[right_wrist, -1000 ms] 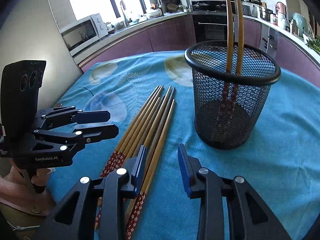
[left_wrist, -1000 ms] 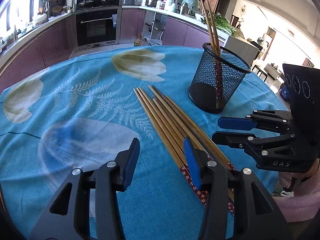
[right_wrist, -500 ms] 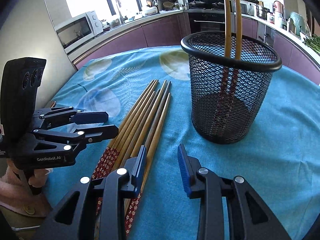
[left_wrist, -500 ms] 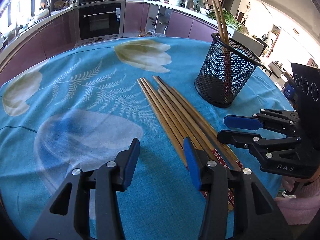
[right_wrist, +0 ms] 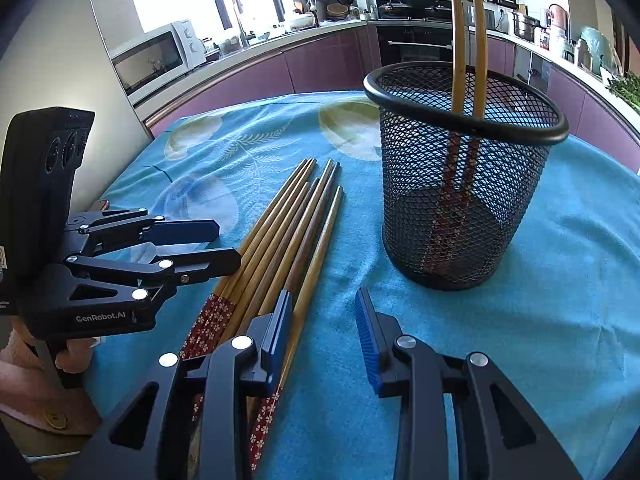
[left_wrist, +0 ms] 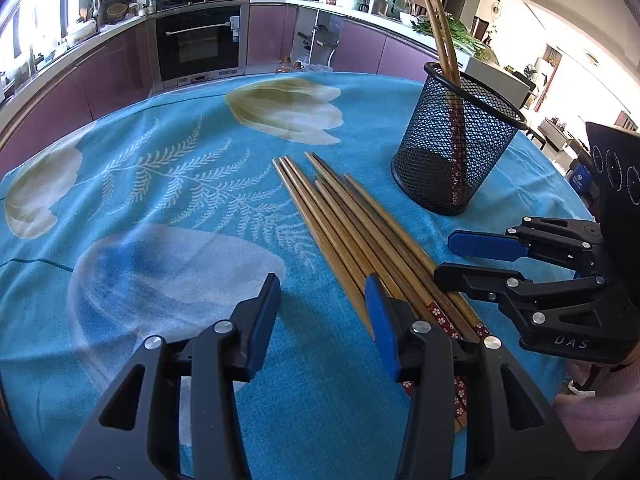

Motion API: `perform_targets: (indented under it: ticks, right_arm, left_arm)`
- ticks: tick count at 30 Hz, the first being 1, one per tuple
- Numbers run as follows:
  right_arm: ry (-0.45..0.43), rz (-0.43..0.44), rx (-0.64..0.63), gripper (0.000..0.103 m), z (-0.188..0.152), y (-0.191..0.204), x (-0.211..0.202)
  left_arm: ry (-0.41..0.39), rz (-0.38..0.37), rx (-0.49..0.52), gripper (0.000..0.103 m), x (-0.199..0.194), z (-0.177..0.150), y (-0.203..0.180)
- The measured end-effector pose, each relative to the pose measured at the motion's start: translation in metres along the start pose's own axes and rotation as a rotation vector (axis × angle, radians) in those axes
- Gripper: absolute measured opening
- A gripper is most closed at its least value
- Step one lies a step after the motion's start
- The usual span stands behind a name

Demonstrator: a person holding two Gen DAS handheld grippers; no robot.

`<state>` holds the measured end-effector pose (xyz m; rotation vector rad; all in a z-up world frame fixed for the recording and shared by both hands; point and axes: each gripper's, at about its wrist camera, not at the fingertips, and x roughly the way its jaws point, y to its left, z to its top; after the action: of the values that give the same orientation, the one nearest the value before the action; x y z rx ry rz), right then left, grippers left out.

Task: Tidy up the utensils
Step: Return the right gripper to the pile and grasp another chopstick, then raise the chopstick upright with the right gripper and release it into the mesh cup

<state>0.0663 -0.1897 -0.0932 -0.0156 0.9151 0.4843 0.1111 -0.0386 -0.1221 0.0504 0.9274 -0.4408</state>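
Several wooden chopsticks (left_wrist: 352,224) with red flowered ends lie side by side on the blue tablecloth; they also show in the right wrist view (right_wrist: 288,232). A black mesh holder (left_wrist: 456,152) stands upright to their right with two chopsticks (right_wrist: 466,40) in it; it also shows in the right wrist view (right_wrist: 464,176). My left gripper (left_wrist: 322,304) is open and empty, low over the cloth just left of the chopsticks' red ends. My right gripper (right_wrist: 322,312) is open and empty beside the same ends, in front of the holder.
The round table's blue flowered cloth (left_wrist: 160,200) ends at a rim on all sides. Behind it stand purple kitchen cabinets, an oven (left_wrist: 200,40) and a microwave (right_wrist: 156,60). Each gripper shows in the other's view: right (left_wrist: 472,258), left (right_wrist: 222,244).
Both grippers have sunk a little and eased forward toward the table; the holder and chopsticks look nearer. Both stayed open. The chopsticks have not moved.
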Motion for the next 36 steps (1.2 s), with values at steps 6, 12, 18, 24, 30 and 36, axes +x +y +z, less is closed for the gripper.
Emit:
perform_targets:
  ticks: [6,12,18,24,30,36]
  right_arm:
    - [0.009,-0.035,-0.016,0.024,0.001,0.002,0.003]
    - [0.007,-0.053,-0.017,0.024,0.004,0.005,0.008]
    - [0.002,-0.067,-0.013,0.021,0.009,0.006,0.013]
    - [0.002,-0.042,0.018,0.01,0.01,0.001,0.013]
    - [-0.007,-0.03,0.045,0.006,0.007,-0.004,0.008]
    - [-0.044,0.012,0.019,0.006,0.01,0.003,-0.007]
  left_arm:
    - [0.009,0.005,0.017,0.039,-0.001,-0.002,0.001]
    - [0.023,0.014,0.03,0.039,0.004,0.004,0.002]
    - [0.025,0.033,0.025,0.028,0.011,0.012,0.003]
    - [0.025,0.027,0.002,0.014,0.01,0.011,0.004]
    - [0.012,0.024,-0.036,0.009,0.004,0.006,0.007]
    - [-0.011,-0.003,-0.028,0.008,-0.011,-0.001,0.004]
